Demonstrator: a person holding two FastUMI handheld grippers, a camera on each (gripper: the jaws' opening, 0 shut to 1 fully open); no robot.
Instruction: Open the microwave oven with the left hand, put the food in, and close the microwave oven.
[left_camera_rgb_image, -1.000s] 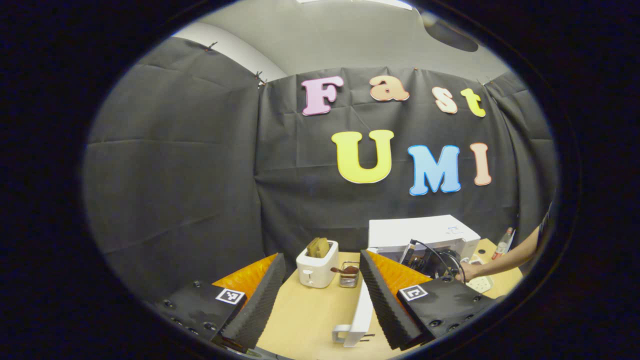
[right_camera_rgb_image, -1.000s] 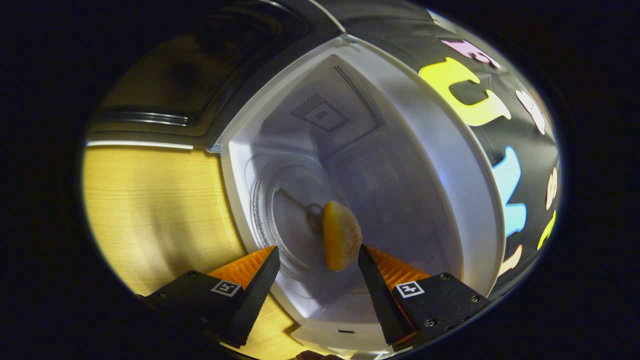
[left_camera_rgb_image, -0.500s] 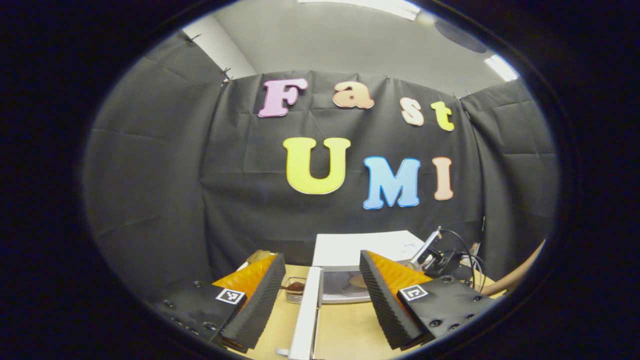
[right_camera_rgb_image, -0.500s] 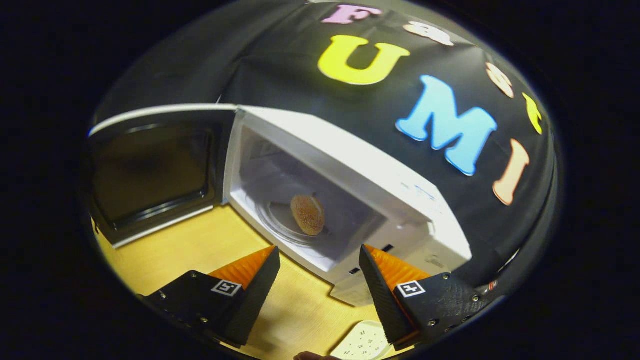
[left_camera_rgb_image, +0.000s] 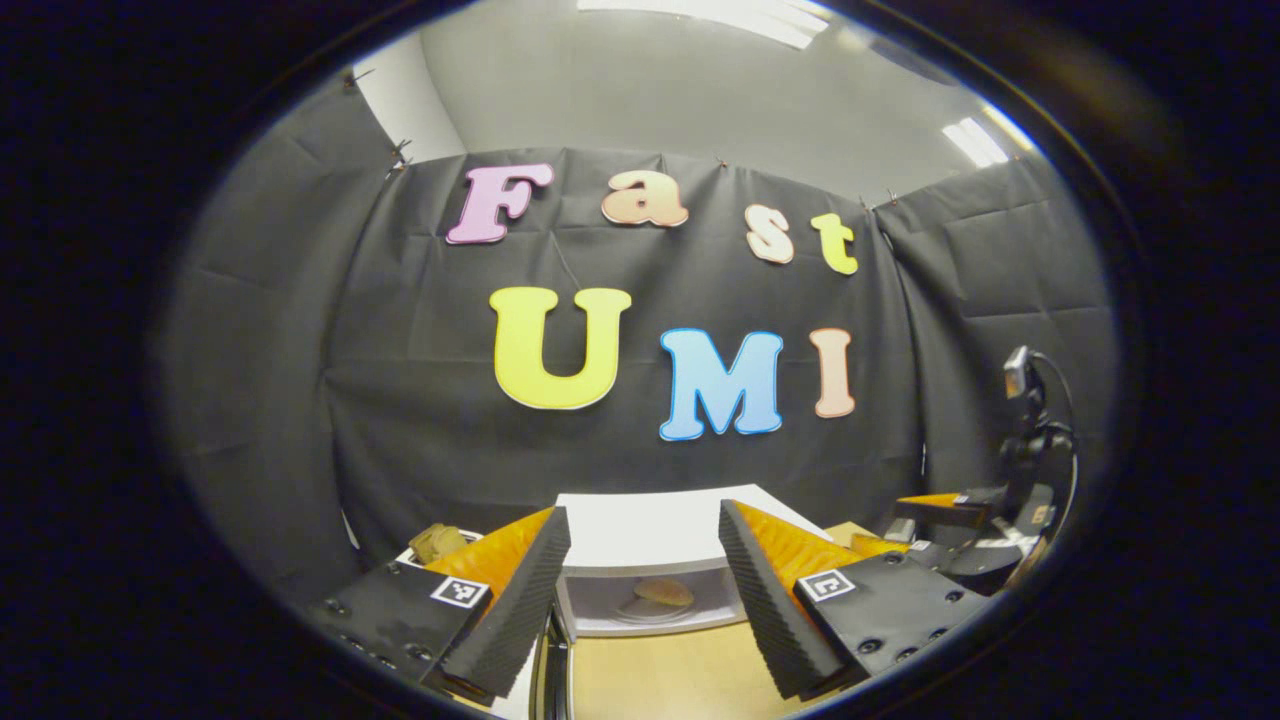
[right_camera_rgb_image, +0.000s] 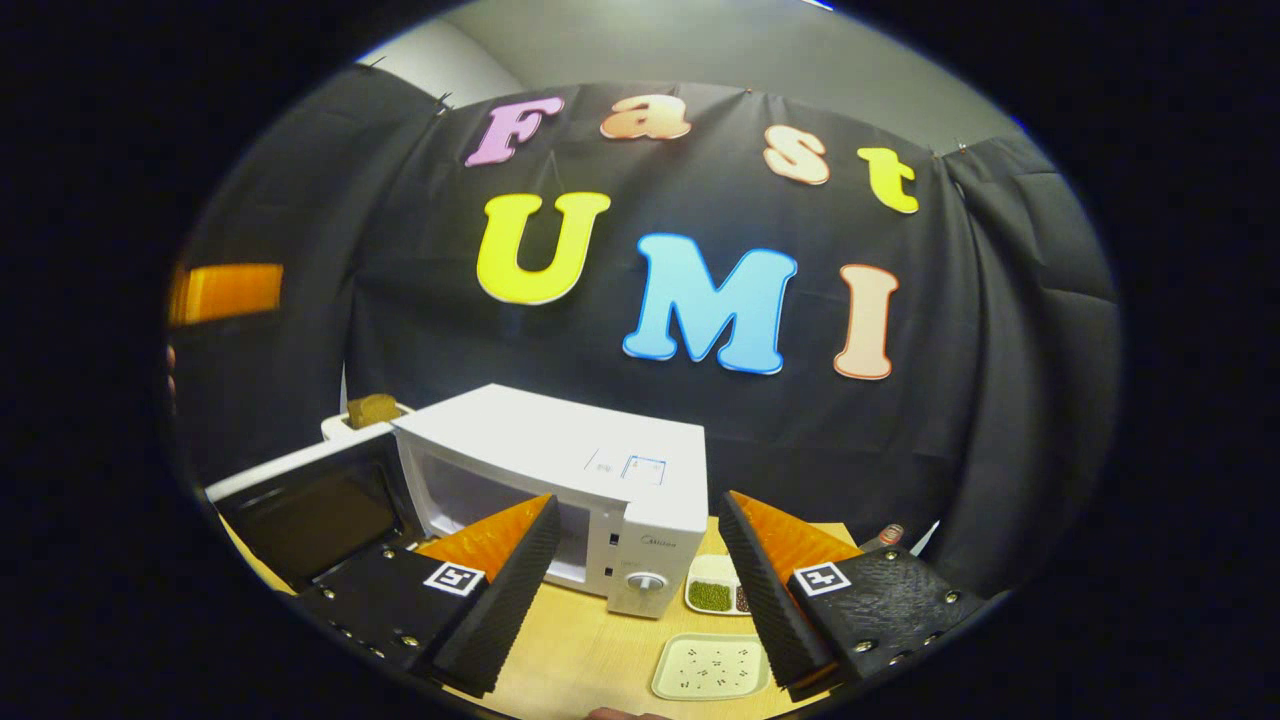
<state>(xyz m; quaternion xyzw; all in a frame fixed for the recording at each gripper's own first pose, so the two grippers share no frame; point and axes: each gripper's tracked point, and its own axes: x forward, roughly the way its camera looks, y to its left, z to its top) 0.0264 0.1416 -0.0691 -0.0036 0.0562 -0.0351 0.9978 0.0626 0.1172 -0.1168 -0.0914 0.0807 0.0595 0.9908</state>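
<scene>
— Where's the food?

— On the round glass plate inside the microwave oven, a rounded golden bun, rough-crusted. The cavity walls are smooth white plastic, the box sharp-cornered.

— So the door is next?

— I'd say so. The door, a flat dark-glazed panel in a white frame, stands swung wide. My left gripper is spread wide, holding nothing; I'd lay one ribbed finger flat on the door's outer face near its free edge and push evenly until it latches.

— The other claw?

— My right gripper gapes empty too, back from the oven above the pale wood table, near a small white tray.
</scene>
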